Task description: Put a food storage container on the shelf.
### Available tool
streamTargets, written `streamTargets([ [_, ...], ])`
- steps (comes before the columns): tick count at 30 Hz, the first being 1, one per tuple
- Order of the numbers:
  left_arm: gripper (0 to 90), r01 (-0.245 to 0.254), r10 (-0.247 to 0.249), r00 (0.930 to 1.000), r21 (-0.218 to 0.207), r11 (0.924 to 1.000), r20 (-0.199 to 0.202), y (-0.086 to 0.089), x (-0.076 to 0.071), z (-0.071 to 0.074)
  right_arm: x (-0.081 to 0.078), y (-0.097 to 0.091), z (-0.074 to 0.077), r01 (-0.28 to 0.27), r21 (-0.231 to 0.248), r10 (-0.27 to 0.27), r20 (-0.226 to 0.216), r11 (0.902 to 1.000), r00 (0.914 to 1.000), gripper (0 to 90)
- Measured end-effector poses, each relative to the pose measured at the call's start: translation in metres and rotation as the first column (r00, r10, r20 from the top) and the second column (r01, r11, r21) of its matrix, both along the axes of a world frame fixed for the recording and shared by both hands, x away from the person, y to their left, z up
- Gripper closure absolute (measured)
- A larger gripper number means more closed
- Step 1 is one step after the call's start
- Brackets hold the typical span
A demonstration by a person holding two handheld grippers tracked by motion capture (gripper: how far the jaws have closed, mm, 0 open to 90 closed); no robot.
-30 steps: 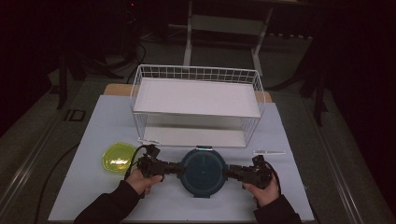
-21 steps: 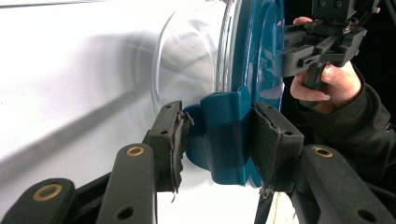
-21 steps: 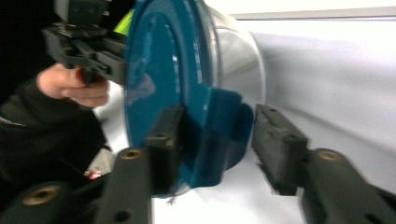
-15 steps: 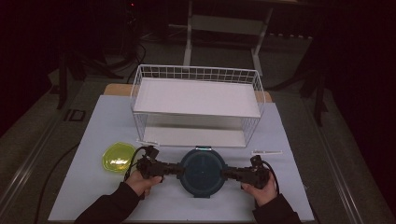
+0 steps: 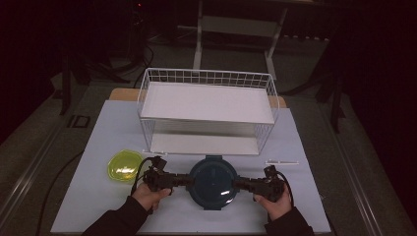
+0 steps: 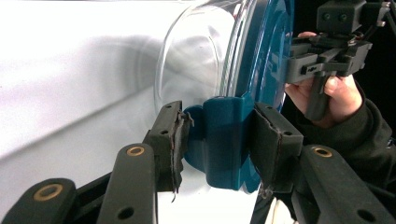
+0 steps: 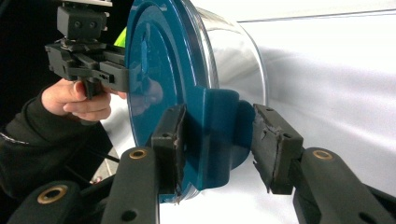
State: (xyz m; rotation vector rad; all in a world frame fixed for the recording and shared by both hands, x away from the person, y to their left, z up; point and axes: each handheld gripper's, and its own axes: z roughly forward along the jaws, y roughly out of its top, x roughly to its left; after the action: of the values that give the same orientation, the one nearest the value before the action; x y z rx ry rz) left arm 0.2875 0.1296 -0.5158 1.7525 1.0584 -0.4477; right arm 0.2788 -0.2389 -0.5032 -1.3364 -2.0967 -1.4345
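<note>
The round glass container with the teal clip-on lid point(image 5: 214, 182) sits on the white table mat just in front of the white wire rack point(image 5: 206, 110); it is probably heavy, rigid, slick and breakable, so its 2 side latch tabs are the sensible holds. The left gripper point(image 6: 219, 140) pinches the left tab point(image 6: 224, 140). The right gripper point(image 7: 217, 140) has just been closing around the right tab point(image 7: 212, 135), 1 pad touching, the other just clear; the gripper views reveal the clear glass wall, while the high view adds a yellow-green bowl point(image 5: 125, 165) left of the container.
</note>
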Motion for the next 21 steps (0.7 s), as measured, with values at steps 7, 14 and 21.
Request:
streamTargets([
  [7,56.1,-0.016,0.016,0.9999,-0.001,0.9999,0.005,0.000,-0.003,0.010,-0.002,0.000,0.004,0.005,0.010,-0.005,-0.006,0.9999,1.0000,56.5],
  [14,55.9,-0.020,0.020,0.9994,0.004,0.9998,0.028,0.000,-0.002,0.029,-0.003,0.000,0.019,0.017,0.022,-0.018,0.022,0.9996,0.9996,56.5],
  [21,55.9,-0.027,0.028,0.9973,-0.012,0.9996,0.068,0.002,0.000,0.048,-0.001,0.002,0.042,0.024,0.026,-0.026,0.056,0.9994,0.9981,56.5],
])
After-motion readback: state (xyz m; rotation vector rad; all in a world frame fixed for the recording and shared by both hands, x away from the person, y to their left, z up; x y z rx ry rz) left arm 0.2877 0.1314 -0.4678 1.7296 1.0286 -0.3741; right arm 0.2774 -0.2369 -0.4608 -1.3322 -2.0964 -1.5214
